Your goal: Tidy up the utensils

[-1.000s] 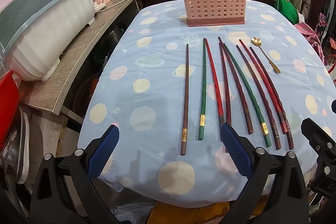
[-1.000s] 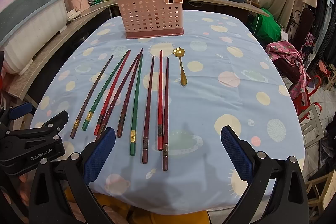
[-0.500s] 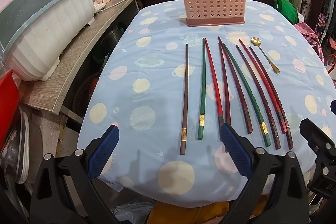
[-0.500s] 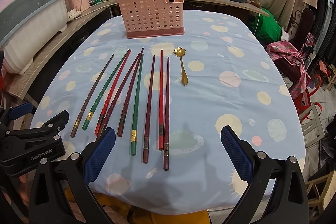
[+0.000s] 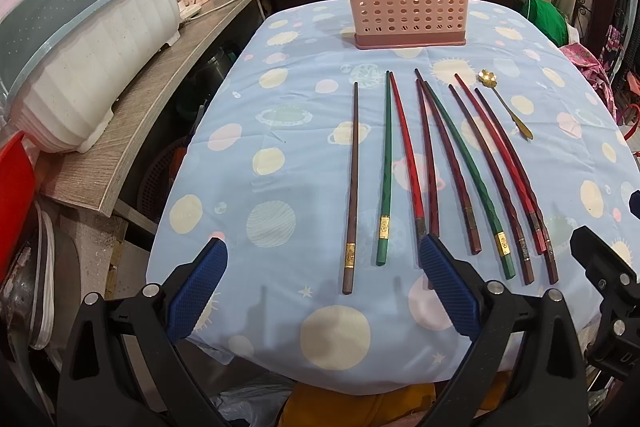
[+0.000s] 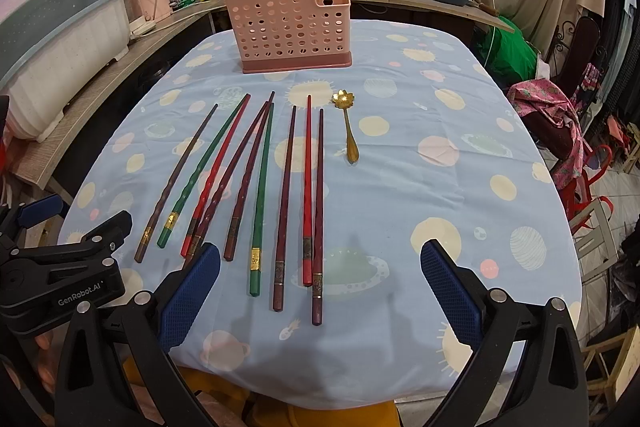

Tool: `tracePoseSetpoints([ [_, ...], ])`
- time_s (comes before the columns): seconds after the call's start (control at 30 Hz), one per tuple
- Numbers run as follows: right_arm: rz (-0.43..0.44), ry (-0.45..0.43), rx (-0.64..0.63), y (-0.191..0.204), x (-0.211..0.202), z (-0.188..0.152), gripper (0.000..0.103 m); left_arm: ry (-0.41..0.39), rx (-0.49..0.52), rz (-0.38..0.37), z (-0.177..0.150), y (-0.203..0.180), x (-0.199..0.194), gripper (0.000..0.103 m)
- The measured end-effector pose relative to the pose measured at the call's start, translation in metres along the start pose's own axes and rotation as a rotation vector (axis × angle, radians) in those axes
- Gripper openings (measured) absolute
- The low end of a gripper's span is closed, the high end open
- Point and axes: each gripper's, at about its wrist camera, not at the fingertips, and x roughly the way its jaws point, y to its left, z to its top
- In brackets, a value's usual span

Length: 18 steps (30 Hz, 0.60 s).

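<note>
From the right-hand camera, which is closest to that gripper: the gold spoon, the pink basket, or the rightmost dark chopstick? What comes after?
1. Rightmost dark chopstick, its end between the open jaws of the right gripper.
2. Gold spoon, mid-table, slightly right.
3. Pink basket, standing at the far end.
</note>
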Motion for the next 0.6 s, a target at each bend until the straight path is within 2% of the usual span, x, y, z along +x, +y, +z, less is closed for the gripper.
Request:
tracePoseSetpoints([
  [0.6, 0.0, 0.003, 0.003, 0.0019, 0.0, -0.0001, 0.096, 0.025, -0.031, -0.034, 0.0027, 0.0077, 0.0053, 0.092],
])
